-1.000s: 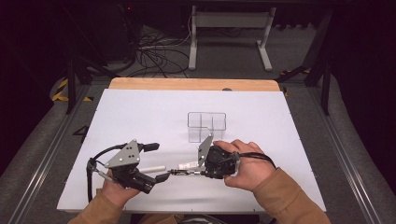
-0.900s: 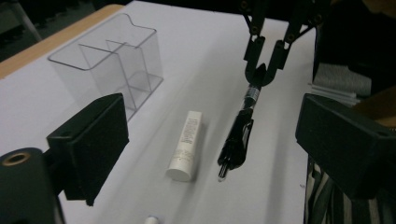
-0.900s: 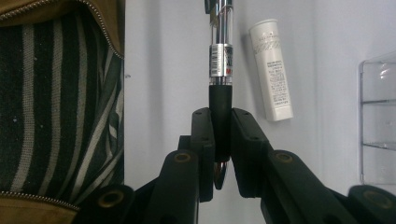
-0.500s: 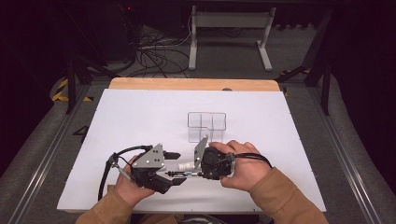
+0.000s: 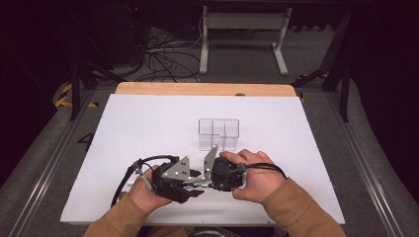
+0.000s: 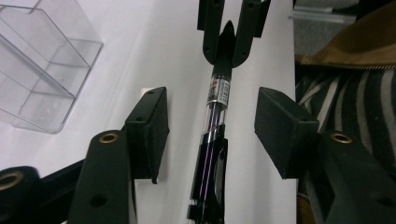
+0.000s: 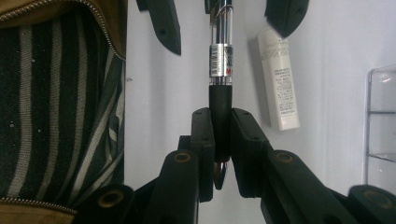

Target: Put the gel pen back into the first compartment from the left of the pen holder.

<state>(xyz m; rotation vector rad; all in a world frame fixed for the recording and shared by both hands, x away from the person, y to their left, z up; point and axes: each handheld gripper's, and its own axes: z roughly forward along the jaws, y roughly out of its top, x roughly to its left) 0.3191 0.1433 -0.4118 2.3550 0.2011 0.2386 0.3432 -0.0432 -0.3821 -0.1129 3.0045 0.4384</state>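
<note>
A pen with a clear barrel and a black grip is held level just above the white table. My right gripper is shut on its black grip, with the tip pointing back between the jaws. My left gripper faces it from the other end. Its pads stand either side of the pen's black clip end with a gap on both sides. Those jaws have just been closing, with the pen between them and untouched. From above, the left gripper and the right gripper meet nose to nose near the front edge.
A clear plastic organiser with several compartments stands just beyond the grippers. A small white tube lies on the table beside the left jaws. The person's striped top and brown jacket sit at the table's near edge.
The left gripper has slid right to the right gripper, and its jaws have narrowed around the pen's free end. The right hand and the pen have stayed still.
</note>
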